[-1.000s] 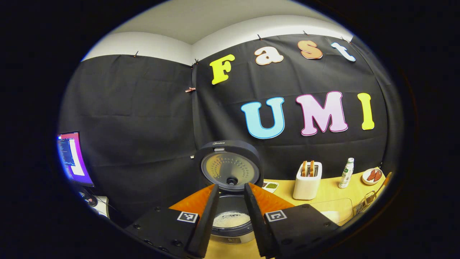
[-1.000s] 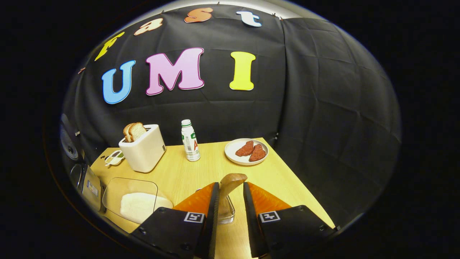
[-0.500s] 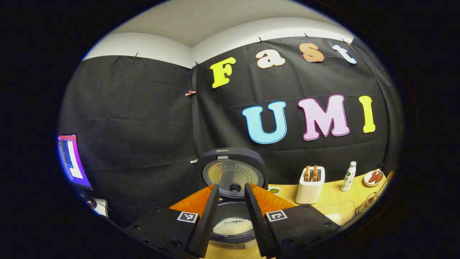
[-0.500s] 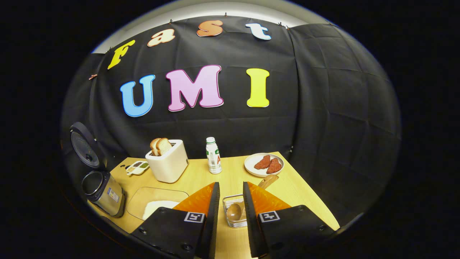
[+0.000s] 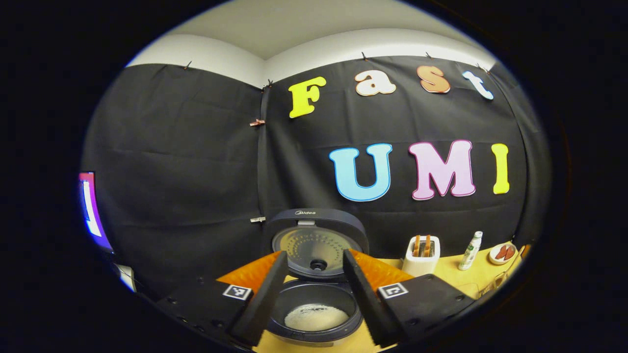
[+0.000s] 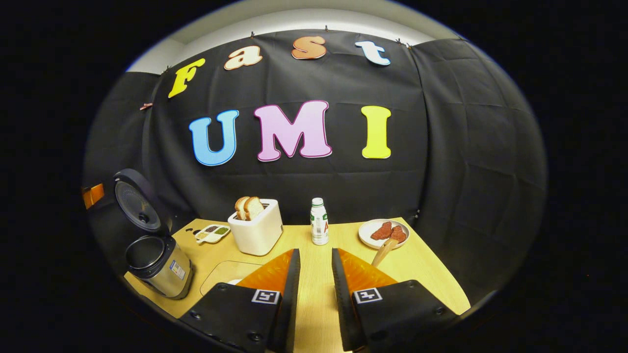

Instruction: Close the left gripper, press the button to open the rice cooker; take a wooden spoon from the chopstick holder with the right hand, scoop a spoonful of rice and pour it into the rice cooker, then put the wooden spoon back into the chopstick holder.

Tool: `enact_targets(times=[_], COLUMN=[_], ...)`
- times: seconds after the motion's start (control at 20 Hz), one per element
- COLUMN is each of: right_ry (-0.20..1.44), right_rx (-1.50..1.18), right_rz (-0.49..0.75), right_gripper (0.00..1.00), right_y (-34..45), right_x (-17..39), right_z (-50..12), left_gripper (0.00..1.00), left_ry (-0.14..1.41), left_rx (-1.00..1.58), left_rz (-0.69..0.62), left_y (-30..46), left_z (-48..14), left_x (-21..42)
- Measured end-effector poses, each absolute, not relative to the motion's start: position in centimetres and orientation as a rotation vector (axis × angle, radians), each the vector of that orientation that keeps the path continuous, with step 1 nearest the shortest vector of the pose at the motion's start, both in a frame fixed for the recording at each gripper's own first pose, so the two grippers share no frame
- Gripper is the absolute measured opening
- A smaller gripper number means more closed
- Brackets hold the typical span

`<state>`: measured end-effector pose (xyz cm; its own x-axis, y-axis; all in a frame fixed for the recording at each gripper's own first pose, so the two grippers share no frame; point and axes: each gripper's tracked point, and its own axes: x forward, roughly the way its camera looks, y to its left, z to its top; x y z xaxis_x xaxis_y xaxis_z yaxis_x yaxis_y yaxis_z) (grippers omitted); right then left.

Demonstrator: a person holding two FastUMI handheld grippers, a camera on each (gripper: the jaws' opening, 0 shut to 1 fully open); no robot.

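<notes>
With the spoon (image 6: 383, 251) back in its holder, the task looks finished.
Both tools have pulled back since a second ago: the right tool (image 6: 314, 274), then closed on the spoon's handle, now hangs parted and empty above the counter (image 6: 314, 245); the left tool (image 5: 310, 274) has spread wider over the open cooker (image 5: 314, 314), rice (image 5: 316, 317) lying in its pot.
</notes>
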<state>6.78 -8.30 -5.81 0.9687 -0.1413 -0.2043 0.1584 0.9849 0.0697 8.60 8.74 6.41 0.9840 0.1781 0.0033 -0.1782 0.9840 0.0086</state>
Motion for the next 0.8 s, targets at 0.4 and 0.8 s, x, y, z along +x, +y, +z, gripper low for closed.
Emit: enact_targets(times=[0.4,0.8], right_ry=[0.180,0.176], right_rx=[0.060,0.024], right_rz=[-0.122,-0.084], right_gripper=[0.66,0.67], right_y=[-6.4,-4.6], right_x=[6.5,6.2], right_z=[-4.9,-4.9], left_gripper=[0.96,0.96], left_ry=[-0.066,-0.062], left_rx=[0.040,0.104], left_rz=[0.099,0.058], left_y=[9.5,10.6], left_z=[10.2,12.3], left_x=[15.1,22.9])
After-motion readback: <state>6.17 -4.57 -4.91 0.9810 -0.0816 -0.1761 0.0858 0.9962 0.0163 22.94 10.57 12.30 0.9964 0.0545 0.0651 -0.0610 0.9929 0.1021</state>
